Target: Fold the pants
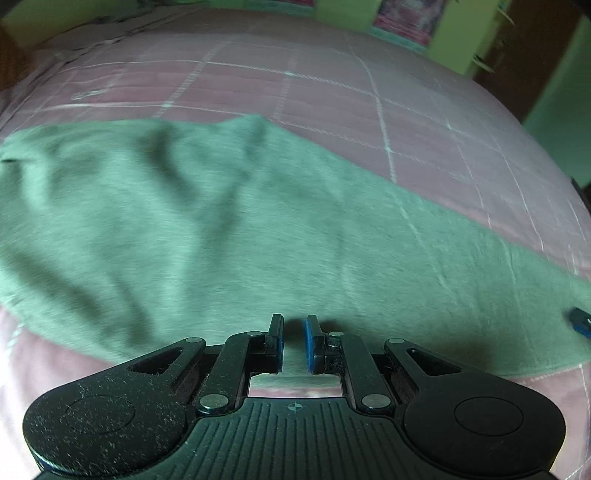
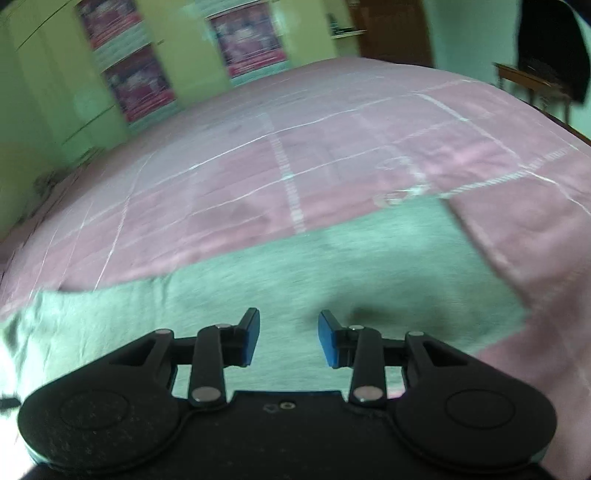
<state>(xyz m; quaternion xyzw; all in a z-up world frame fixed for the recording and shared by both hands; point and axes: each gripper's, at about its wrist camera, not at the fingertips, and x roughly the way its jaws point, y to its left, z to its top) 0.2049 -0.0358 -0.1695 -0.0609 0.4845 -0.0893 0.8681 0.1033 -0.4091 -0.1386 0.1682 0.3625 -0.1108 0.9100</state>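
Grey-green pants (image 1: 221,221) lie spread across a pink checked bedcover (image 1: 332,92), with soft wrinkles on the left part. My left gripper (image 1: 294,321) hovers over the near edge of the pants, its blue pads drawn close together with only a narrow slit and no cloth pinched that I can see. In the right wrist view the pants (image 2: 332,266) stretch across below my right gripper (image 2: 289,317), which stands open above the cloth with nothing between its fingers. A fingertip of the right gripper (image 1: 581,321) shows at the far right edge of the left wrist view.
The bedcover (image 2: 258,166) extends far beyond the pants. Green walls with pink posters (image 2: 247,40) stand behind the bed. A wooden door (image 2: 391,29) and a small wooden table (image 2: 532,83) are at the far right.
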